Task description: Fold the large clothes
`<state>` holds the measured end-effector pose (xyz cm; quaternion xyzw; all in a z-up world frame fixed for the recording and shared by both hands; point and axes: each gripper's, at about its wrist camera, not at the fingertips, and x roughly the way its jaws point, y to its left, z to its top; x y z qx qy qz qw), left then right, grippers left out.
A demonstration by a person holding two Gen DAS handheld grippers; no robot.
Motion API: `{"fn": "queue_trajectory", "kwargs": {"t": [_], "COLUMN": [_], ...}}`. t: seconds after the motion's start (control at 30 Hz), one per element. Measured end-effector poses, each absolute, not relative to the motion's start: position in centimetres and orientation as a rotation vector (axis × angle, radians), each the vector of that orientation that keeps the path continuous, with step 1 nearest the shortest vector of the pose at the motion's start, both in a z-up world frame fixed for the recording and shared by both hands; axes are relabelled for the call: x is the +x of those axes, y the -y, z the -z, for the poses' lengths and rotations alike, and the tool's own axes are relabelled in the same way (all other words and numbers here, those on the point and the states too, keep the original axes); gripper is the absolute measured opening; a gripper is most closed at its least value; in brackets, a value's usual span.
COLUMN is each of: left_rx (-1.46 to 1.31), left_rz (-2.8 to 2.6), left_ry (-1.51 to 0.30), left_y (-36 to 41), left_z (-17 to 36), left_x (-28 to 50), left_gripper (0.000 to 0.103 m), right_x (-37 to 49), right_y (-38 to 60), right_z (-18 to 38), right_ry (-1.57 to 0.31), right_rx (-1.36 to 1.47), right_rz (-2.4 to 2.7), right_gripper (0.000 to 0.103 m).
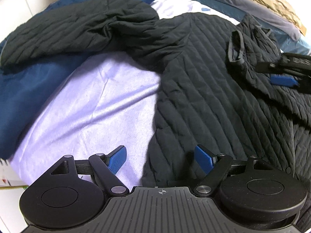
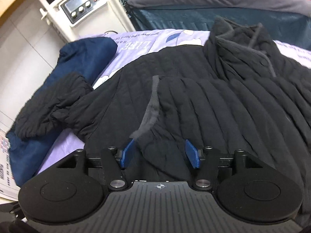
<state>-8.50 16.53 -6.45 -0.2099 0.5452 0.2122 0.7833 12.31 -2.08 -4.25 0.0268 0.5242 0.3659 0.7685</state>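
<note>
While its pads stand apart, right tool (image 2: 160, 153) straddles the black jacket's (image 2: 213, 104) sleeve.

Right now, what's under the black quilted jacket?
The black quilted jacket lies on a lilac sheet; its outstretched sleeve rests on a navy blue garment. Anything directly beneath the jacket's body is covered.

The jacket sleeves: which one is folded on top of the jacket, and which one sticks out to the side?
The sleeve with the grey cuff, between the right gripper's open jaws, lies folded across the black jacket. The other sleeve sprawls sideways over the blue fabric.
</note>
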Motion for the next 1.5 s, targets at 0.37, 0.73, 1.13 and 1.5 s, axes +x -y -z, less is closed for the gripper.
{"fn": "queue_trajectory", "kwargs": {"t": [0.37,0.73,1.13,1.5], "left_rx": [-0.296,-0.064,-0.176,-0.198], "left_rz": [-0.306,-0.140,-0.186,-0.216], "left_ry": [-1.133,-1.173,-1.305,-1.223], "left_y": [-13.8,-7.3,-8.8,-7.9], "left_z": [5.5,8.8,13.9,14.7], "left_x": [-0.8,13.6,16.3,14.3], "left_gripper": [0.103,0.103,0.103,0.103], "right_x": [12.2,16.5,17.9,17.8], "right_y": [15.7,16.4,14.7,14.6], "right_z": [4.0,5.9,11.2,12.4], "right_ry": [-1.137,-1.176,-1.291,-1.263], "right_rx": [0.182,-0.073,-0.150,-0.104], "right_rz": [-0.544,-0.388,-0.365,-0.304], "right_gripper": [0.087,0.098,0.103,0.103]}}
